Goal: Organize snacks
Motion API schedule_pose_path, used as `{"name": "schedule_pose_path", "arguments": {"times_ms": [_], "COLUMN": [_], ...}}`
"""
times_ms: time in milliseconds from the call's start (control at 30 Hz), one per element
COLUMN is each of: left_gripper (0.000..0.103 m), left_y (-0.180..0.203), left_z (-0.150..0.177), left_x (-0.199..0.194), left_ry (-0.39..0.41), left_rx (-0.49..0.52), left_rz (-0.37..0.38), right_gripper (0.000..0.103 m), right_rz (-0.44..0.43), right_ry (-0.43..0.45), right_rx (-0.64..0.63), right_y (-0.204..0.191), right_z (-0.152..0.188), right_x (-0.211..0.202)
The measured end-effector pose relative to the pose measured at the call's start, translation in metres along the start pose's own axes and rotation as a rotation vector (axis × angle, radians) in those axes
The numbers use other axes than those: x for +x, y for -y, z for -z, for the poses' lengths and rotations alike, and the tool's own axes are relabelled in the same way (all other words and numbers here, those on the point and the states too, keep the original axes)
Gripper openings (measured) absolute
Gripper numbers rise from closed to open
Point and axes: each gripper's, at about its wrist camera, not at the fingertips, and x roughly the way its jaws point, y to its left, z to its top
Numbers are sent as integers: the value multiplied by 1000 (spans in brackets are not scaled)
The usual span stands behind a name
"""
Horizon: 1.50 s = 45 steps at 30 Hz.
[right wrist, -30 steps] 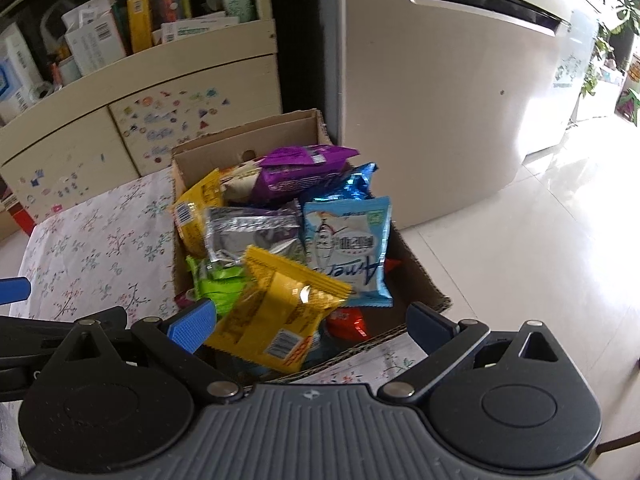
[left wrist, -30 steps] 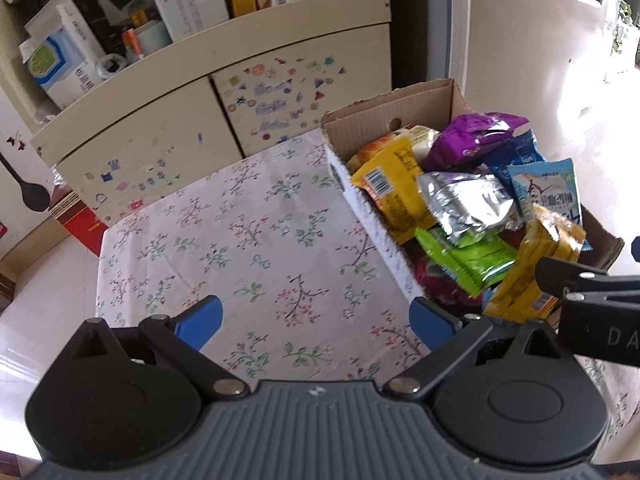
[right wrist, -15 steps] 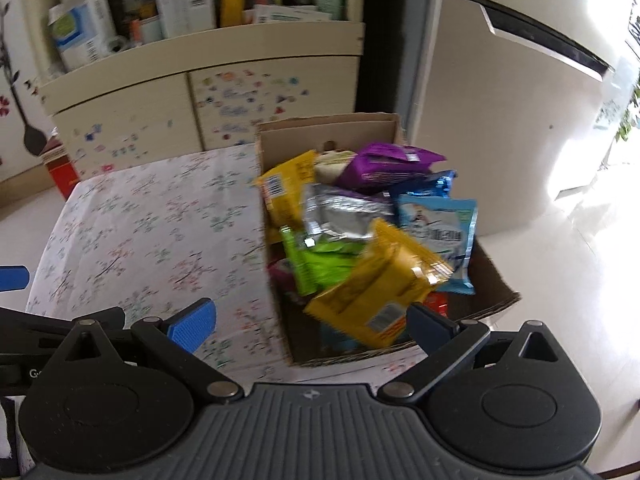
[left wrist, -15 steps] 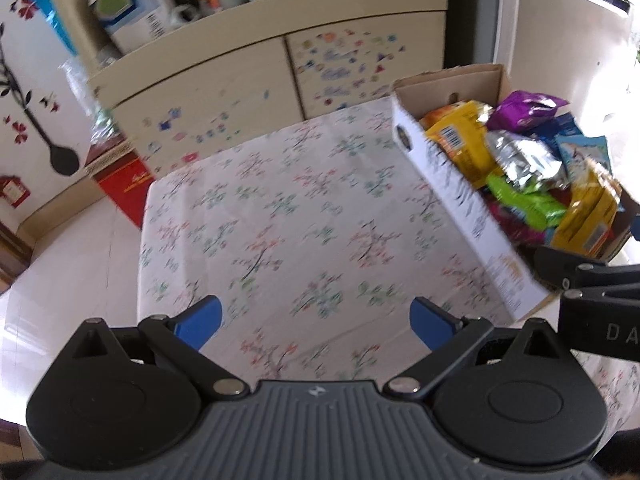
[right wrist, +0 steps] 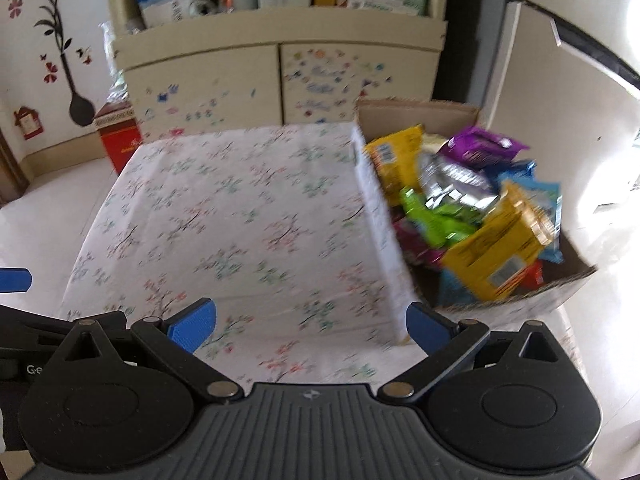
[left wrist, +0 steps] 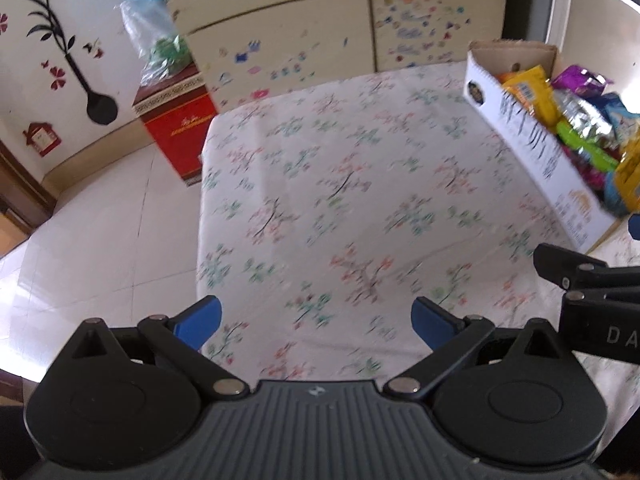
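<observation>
A cardboard box [right wrist: 376,208] full of snack packets stands on the right side of a table with a floral cloth [right wrist: 224,220]. On top lie a yellow packet [right wrist: 496,248], a silver one [right wrist: 452,180], a purple one [right wrist: 480,148] and a green one [right wrist: 436,220]. In the left wrist view the box [left wrist: 540,152] sits at the far right. My left gripper [left wrist: 316,320] hangs open over the near middle of the cloth, holding nothing. My right gripper [right wrist: 310,324] is open too, just left of the box's near corner, with its body showing in the left wrist view [left wrist: 592,292].
A cream cabinet [right wrist: 276,72] with stickers stands behind the table, its shelf crowded with boxes and bottles. A red box [left wrist: 176,128] sits on the tiled floor at the left. A white fridge [right wrist: 560,60] is to the right. Tiled floor lies left of the table.
Both grippers have swung to the left, away from the box, so the snacks now sit at the right of each view. Both stayed open.
</observation>
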Motion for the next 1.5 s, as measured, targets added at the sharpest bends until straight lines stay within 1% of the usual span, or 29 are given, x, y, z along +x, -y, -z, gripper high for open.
{"name": "schedule_pose_path", "arguments": {"times_ms": [167,300,467,600,700,933,1000,1100,1267,1500], "left_gripper": [102,102,102,102,102,102,102,102,102,102], "left_y": [-14,-22,-27,-27,-28,-38,-40,-42,-38,-38], "left_z": [7,4,-1,-6,-10,-16,-16,-17,-19,-21], "left_x": [14,22,33,39,44,57,62,67,68,70], "left_ry": [-31,-27,-39,-34,-27,-22,-28,-40,-35,-31], "left_rx": [-17,-12,-12,13,23,-34,-46,-73,-67,-65], "left_rz": [4,0,20,22,17,44,41,57,70,66], "right_gripper": [103,103,103,103,103,103,103,103,103,103], "right_rz": [30,33,16,15,24,13,0,-12,3,6], "right_ry": [-63,-93,-90,-79,-54,119,160,204,236,241], "right_rx": [-14,-25,-10,-12,-12,-48,-56,-77,-60,-56], "right_y": [-13,-17,-23,-26,-27,-34,-33,-38,-42,-43], "right_z": [11,18,22,25,28,31,30,26,23,25], "right_x": [24,41,58,73,83,93,95,105,111,111]}}
